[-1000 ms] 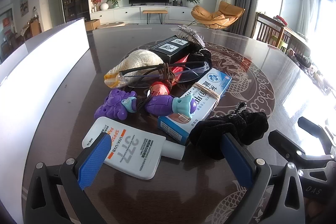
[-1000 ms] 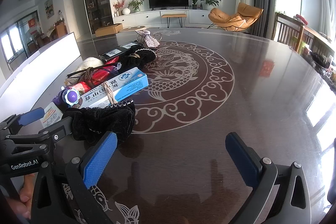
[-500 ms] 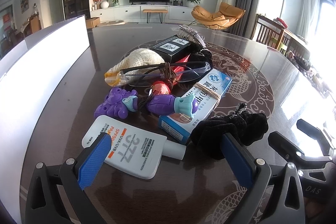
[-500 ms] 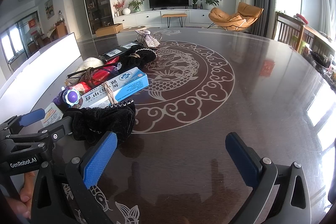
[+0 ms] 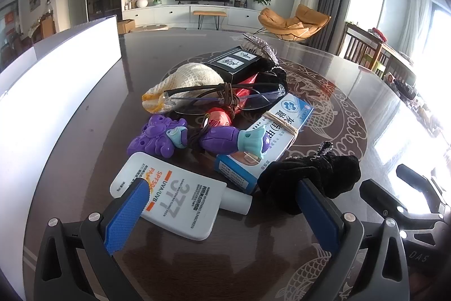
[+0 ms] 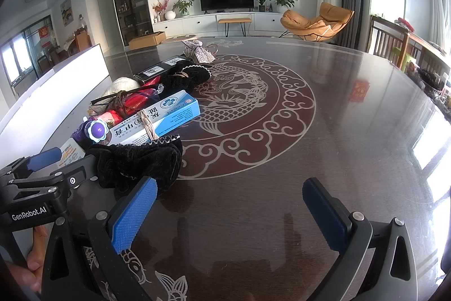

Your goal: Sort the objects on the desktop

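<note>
Our left tool (image 5: 222, 212) hangs with its blue pads wide apart over the near end of the pile on the bench (image 5: 84, 148); nothing sits between them. The sunscreen (image 5: 172, 199) lies flat just ahead, its long axis running 10 to 4 o'clock, cap toward 4. The blue box (image 5: 265, 137) runs 7 to 1 o'clock, a purple toy (image 5: 234, 143) lying across its near half. The black cloth (image 5: 313, 177) is bunched at 2 o'clock beside the right pad.

Our right tool (image 6: 228, 216) is likewise spread, over bare bench (image 6: 310, 160) well right of the pile. Only this view shows the box's blue side (image 6: 180, 114) and the silvery clip (image 6: 198, 51) at the pile's far end; only the left view shows the sunscreen's full face.
</note>
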`<action>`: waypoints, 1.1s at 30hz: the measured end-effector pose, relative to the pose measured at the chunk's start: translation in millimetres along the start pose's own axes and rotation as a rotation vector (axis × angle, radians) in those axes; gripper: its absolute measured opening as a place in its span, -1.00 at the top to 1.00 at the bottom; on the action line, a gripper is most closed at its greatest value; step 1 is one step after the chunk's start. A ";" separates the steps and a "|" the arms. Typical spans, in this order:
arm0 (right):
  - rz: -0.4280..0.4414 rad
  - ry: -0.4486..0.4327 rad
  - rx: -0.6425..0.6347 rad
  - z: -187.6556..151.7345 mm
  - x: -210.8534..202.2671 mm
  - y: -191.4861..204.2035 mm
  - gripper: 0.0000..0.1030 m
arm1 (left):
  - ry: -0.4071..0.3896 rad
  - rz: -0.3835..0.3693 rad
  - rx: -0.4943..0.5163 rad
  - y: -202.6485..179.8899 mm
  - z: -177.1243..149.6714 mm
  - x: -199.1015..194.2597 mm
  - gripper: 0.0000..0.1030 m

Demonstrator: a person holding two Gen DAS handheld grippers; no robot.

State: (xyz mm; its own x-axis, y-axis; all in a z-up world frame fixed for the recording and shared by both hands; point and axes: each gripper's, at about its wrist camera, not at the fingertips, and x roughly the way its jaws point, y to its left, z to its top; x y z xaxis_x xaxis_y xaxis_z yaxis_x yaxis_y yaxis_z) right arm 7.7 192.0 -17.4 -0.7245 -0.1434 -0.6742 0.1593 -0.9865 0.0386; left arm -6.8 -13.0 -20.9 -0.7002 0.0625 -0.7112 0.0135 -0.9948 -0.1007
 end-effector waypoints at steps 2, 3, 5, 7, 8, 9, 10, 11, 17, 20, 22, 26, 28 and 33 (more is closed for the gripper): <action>0.000 0.000 0.000 0.0 -0.1 0.1 -1.00 | 0.000 0.000 -0.001 0.5 -0.2 0.3 -1.00; 0.000 0.000 0.000 0.0 -0.1 0.0 -1.00 | 0.000 0.000 -0.001 0.6 -0.6 0.5 -1.00; 0.000 0.000 0.000 0.1 0.6 0.3 -1.00 | -0.001 0.000 -0.001 0.6 -0.6 0.5 -1.00; 0.001 0.000 0.000 0.2 1.1 0.6 -1.00 | -0.001 0.001 0.000 0.5 -0.5 0.6 -1.00; 0.001 0.000 0.000 0.2 1.1 0.7 -1.00 | -0.001 0.001 0.000 0.5 -0.5 0.7 -1.00; 0.001 0.000 0.000 0.2 1.2 1.0 -1.00 | -0.001 0.001 0.000 0.7 -0.6 0.6 -1.00; 0.001 0.000 0.000 0.2 1.1 0.5 -1.00 | -0.001 0.001 0.000 0.7 -0.5 0.7 -1.00; 0.001 0.000 0.000 0.2 1.1 0.9 -1.00 | 0.000 0.000 0.000 0.7 -0.6 0.7 -1.00; 0.001 0.001 0.000 0.2 1.0 0.9 -1.00 | 0.000 0.000 -0.001 0.7 -0.5 0.9 -1.00; 0.002 0.001 0.000 0.2 1.1 1.6 -1.00 | 0.000 0.000 -0.001 0.7 -0.6 0.8 -1.00; 0.002 0.002 0.000 0.1 1.1 1.5 -1.00 | -0.001 0.000 -0.001 0.6 -0.7 0.8 -1.00; 0.002 0.002 0.000 0.0 1.3 2.5 -1.00 | 0.000 0.000 -0.001 0.6 -0.7 0.9 -1.00; 0.003 0.003 0.000 -0.2 1.7 4.0 -1.00 | 0.000 -0.001 -0.002 0.6 -0.7 1.1 -1.00; 0.005 0.006 0.000 -0.7 1.2 10.9 -1.00 | 0.001 -0.001 -0.003 1.3 -0.8 1.5 -1.00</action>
State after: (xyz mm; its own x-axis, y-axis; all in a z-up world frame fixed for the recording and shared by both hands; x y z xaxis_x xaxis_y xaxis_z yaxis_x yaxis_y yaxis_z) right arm 9.0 181.1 -18.3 -0.7198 -0.1481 -0.6782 0.1633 -0.9857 0.0419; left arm -7.3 -14.1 -22.6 -0.6993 0.0635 -0.7120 0.0152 -0.9945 -0.1036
